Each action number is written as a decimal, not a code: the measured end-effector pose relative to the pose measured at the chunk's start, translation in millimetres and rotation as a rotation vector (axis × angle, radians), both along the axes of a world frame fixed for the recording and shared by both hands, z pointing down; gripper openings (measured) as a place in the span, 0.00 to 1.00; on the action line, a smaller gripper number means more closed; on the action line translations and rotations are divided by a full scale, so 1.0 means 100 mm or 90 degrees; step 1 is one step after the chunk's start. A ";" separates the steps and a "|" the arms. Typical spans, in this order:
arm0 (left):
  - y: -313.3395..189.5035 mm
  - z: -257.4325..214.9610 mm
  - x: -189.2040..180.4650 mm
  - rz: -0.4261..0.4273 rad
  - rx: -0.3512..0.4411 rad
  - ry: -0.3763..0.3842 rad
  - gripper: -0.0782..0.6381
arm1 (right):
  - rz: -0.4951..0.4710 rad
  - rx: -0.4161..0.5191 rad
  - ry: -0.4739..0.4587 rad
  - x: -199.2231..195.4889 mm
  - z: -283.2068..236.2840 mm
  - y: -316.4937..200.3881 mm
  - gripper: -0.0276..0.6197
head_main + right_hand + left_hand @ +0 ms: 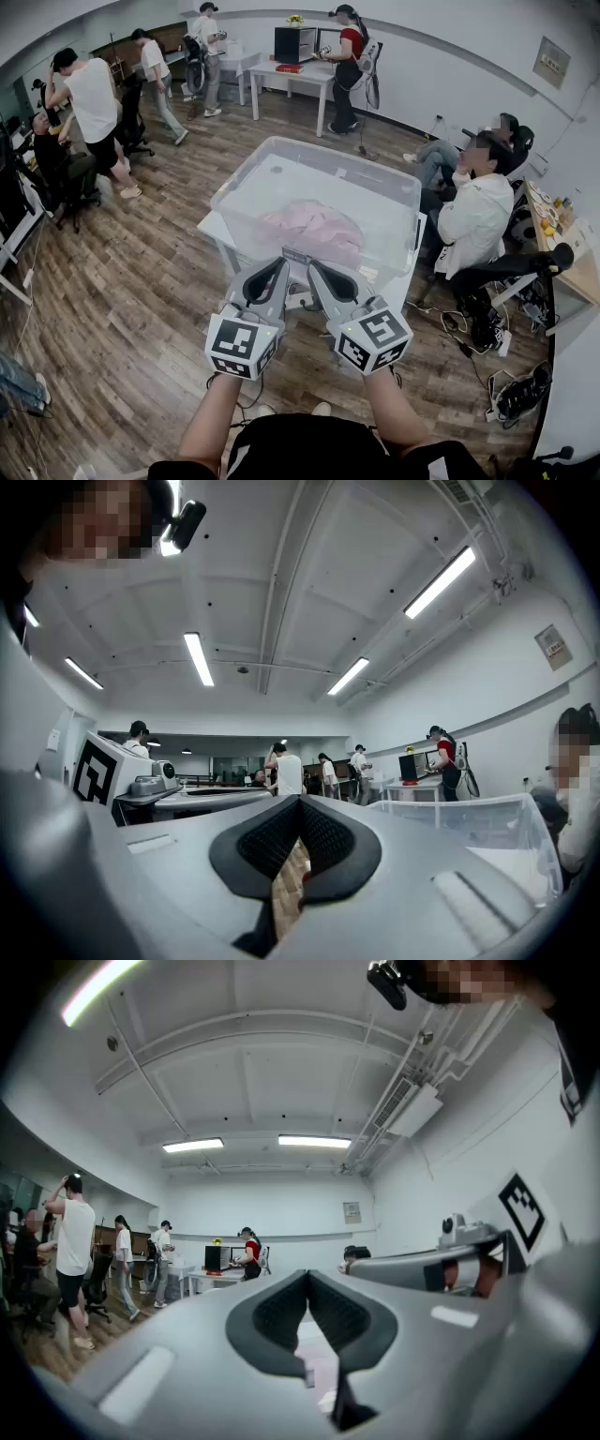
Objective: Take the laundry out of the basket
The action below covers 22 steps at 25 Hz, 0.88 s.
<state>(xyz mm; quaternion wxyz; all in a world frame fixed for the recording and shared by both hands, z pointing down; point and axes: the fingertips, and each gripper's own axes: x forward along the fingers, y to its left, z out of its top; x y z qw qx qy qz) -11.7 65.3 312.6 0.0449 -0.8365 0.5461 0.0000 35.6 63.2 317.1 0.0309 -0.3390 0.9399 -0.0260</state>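
Forearms: the person's two bare forearms point(214, 414) reach forward from the bottom edge of the head view, one to each gripper.
Marker cubes: a cube with black and white squares point(244, 345) sits at the rear of each gripper, the two cubes side by side and just apart.
Left gripper: the left gripper point(280, 263) is held level with its jaws together at the tips and nothing between them (its own view shows only a narrow slit below the meeting point).
Right gripper: the right gripper point(315, 269) lies just beside the left one, also level, its jaws pressed together and empty.
Aim: both grippers point at the near wall of the basket and stop short of it, touching nothing.
Table: a small white table point(212, 226) carries the basket, with one corner showing at the left.
Basket: the basket point(347, 155) is a large clear plastic bin with no lid on it, standing upright on the table.
Laundry: the laundry point(314, 230) is a crumpled pink heap on the basket's bottom, towards the near side, seen through the clear wall.
Floor: wooden planks point(141, 281) run all round the table.
Seated person: someone in a white jacket point(473, 220) sits just right of the basket.
Far end: several people stand about a white far table point(291, 73) that bears a black box point(294, 44).
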 end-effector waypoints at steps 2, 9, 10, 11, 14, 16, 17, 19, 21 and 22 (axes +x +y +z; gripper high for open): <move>0.01 0.01 0.03 0.002 -0.002 0.001 0.12 | -0.001 -0.003 -0.001 0.02 0.01 0.01 0.04; 0.01 0.03 0.14 0.005 -0.003 -0.003 0.12 | -0.004 -0.012 -0.002 0.11 0.05 0.01 0.04; 0.01 0.03 0.16 0.005 0.001 -0.001 0.12 | -0.004 -0.012 -0.002 0.13 0.05 0.00 0.04; 0.01 0.02 0.17 0.006 0.007 0.002 0.12 | -0.005 -0.012 -0.002 0.14 0.05 0.00 0.04; 0.03 0.02 0.21 0.010 0.012 0.008 0.12 | -0.008 -0.010 -0.003 0.16 0.04 0.01 0.04; 0.03 0.03 0.25 0.012 0.008 0.006 0.12 | -0.016 -0.009 -0.008 0.17 0.03 0.03 0.04; 0.03 0.04 0.27 0.014 0.007 0.004 0.12 | -0.021 -0.009 -0.011 0.18 0.02 0.04 0.04; 0.04 0.04 0.34 0.019 0.007 -0.003 0.12 | -0.030 -0.009 -0.014 0.19 0.02 0.06 0.04; 0.04 0.06 0.41 0.023 0.008 -0.011 0.12 | -0.038 -0.008 -0.014 0.21 0.03 0.06 0.04; 0.04 0.06 0.45 0.025 0.008 -0.015 0.12 | -0.041 -0.007 -0.015 0.22 0.03 0.06 0.04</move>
